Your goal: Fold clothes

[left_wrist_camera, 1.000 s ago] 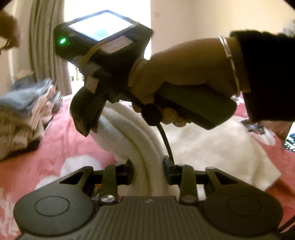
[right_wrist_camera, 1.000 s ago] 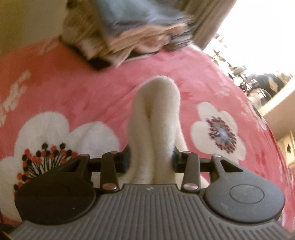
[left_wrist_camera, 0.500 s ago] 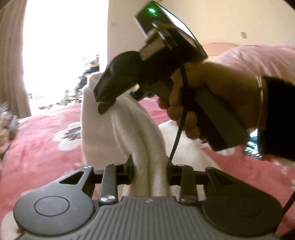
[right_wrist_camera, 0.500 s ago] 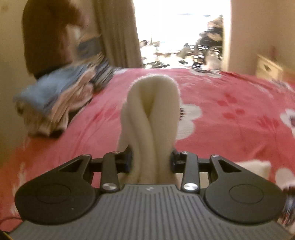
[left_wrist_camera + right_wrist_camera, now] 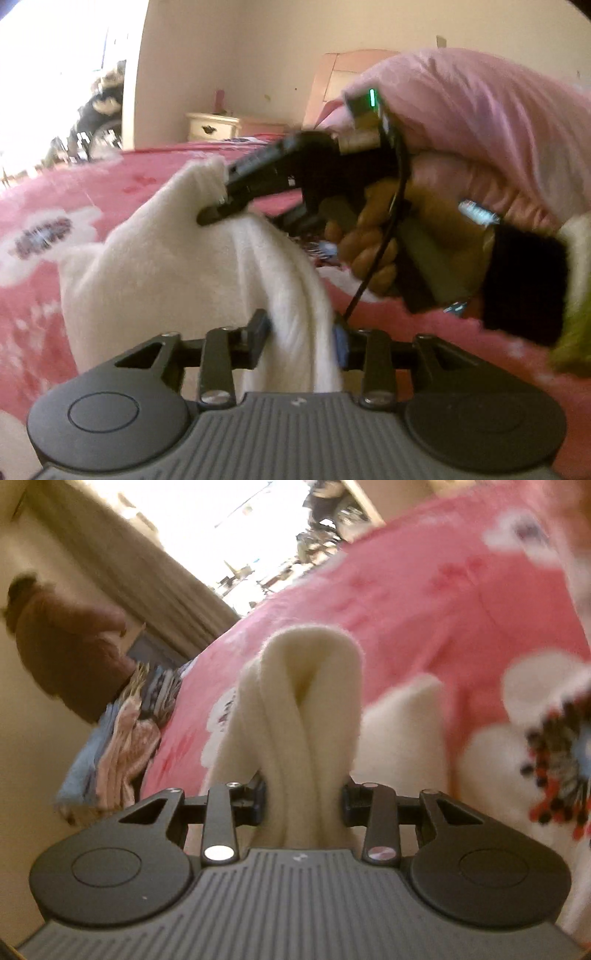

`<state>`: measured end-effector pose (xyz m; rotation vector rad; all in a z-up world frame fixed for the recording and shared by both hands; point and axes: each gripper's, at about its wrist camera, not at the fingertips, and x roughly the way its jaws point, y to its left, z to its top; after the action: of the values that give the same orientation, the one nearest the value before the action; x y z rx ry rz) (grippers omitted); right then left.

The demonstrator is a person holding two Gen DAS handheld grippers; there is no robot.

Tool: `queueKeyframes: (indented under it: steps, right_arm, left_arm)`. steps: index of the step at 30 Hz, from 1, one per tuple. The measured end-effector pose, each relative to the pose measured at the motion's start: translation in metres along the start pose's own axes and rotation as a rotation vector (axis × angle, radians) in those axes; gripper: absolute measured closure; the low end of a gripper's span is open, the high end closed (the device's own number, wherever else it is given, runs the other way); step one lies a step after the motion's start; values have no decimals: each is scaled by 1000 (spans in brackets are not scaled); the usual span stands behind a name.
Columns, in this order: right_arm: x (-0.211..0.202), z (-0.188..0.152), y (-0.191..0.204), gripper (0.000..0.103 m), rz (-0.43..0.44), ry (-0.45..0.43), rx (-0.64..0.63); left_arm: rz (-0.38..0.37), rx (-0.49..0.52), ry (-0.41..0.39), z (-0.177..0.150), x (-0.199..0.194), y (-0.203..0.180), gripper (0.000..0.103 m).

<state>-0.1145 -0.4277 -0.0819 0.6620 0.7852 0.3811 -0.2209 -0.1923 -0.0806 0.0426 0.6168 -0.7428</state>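
White fleece, a soft garment (image 5: 177, 266), hangs lifted above the pink bed (image 5: 92, 192), one bunched edge clamped in the left gripper (image 5: 300, 341) and another in the right gripper (image 5: 303, 803); both jaws are closed tight on thick folds of it. I judge the step is carrying the held edge over to make a fold, and the next move needs both grippers to go down together and lay the cloth flat, away from the folded pile (image 5: 122, 738)
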Motion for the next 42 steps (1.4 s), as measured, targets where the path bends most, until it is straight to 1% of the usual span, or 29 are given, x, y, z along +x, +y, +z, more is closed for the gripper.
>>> queueKeyframes:
  steps: [1, 3, 5, 6, 9, 10, 11, 12, 14, 16, 17, 19, 21, 22, 23, 24, 25, 26, 28, 31, 32, 33, 34, 35, 36, 37, 38, 39, 42]
  right_arm:
    - [2, -1, -12, 68, 24, 2, 39]
    - [4, -3, -28, 68, 72, 4, 97]
    - [7, -3, -32, 65, 106, 17, 115]
    - [8, -2, -33, 64, 112, 29, 118]
    - [2, 5, -34, 57, 124, 79, 121]
    - [-3, 8, -33, 52, 127, 94, 118]
    - [-8, 9, -32, 44, 129, 110, 112]
    - [-13, 9, -29, 40, 131, 126, 104]
    - [-27, 1, -19, 28, 129, 162, 47]
    - [-41, -10, -8, 25, 108, 197, -28]
    - [-48, -18, -1, 25, 57, 208, -79]
    - [-63, -33, 13, 26, -73, 212, -174]
    - [-85, -42, 26, 26, -218, 186, -245]
    - [-97, -46, 36, 28, -284, 164, -292]
    - [-109, -50, 50, 32, -343, 135, -350]
    - [-121, -55, 65, 33, -372, 109, -412]
    - [-131, -60, 80, 33, -373, 87, -476]
    - [-138, -65, 94, 33, -352, 70, -527]
    - [-145, -78, 117, 33, -277, 64, -617]
    - [-134, -105, 138, 35, -188, 125, -793]
    - [-127, -115, 140, 36, -182, 160, -846]
    - [-117, -126, 133, 37, -206, 213, -894]
    - [-106, -136, 120, 41, -267, 276, -925]
    - [-95, -144, 104, 46, -352, 341, -943]
    - [-84, -152, 89, 46, -437, 407, -959]
    - [-80, -153, 81, 47, -496, 442, -949]
    - [-80, -149, 80, 49, -532, 452, -919]
    - [-85, -143, 84, 49, -549, 437, -905]
    - [-108, -123, 121, 51, -494, 297, -965]
  left_arm:
    - [-29, -33, 0, 2, -4, 5, 59]
    - [-97, -135, 1, 4, -14, 22, 59]
    - [-127, -251, -16, 10, -31, 42, 59]
    - [-131, -302, -31, 12, -38, 44, 59]
    - [-99, -443, -87, 6, -70, 62, 59]
    - [-58, -456, -88, 2, -77, 69, 59]
    - [-19, -468, -85, 0, -82, 78, 59]
    - [16, -474, -68, -3, -79, 89, 60]
    - [76, -462, -36, -12, -77, 94, 60]
    - [108, -437, -6, -19, -71, 94, 60]
    - [115, -421, 8, -23, -69, 92, 60]
    - [129, -369, 28, -28, -65, 83, 60]
    - [145, -310, 42, -33, -63, 74, 60]
    - [152, -289, 43, -33, -61, 71, 57]
    - [157, -273, 43, -33, -59, 70, 57]
    - [156, -270, 42, -34, -56, 71, 57]
    - [155, -273, 39, -34, -56, 72, 57]
    - [155, -279, 37, -34, -56, 73, 57]
    - [154, -283, 34, -35, -56, 74, 57]
    - [157, -277, 34, -37, -57, 74, 57]
    - [158, -274, 34, -38, -57, 73, 57]
    - [160, -271, 35, -39, -57, 73, 56]
    - [161, -271, 35, -40, -57, 73, 56]
    - [163, -270, 37, -41, -58, 73, 56]
    - [167, -269, 39, -42, -59, 74, 57]
    - [178, -266, 35, -41, -63, 75, 58]
    - [186, -264, 29, -41, -66, 76, 58]
    - [190, -267, 15, -38, -71, 79, 58]
    - [201, -283, -44, -24, -83, 89, 58]
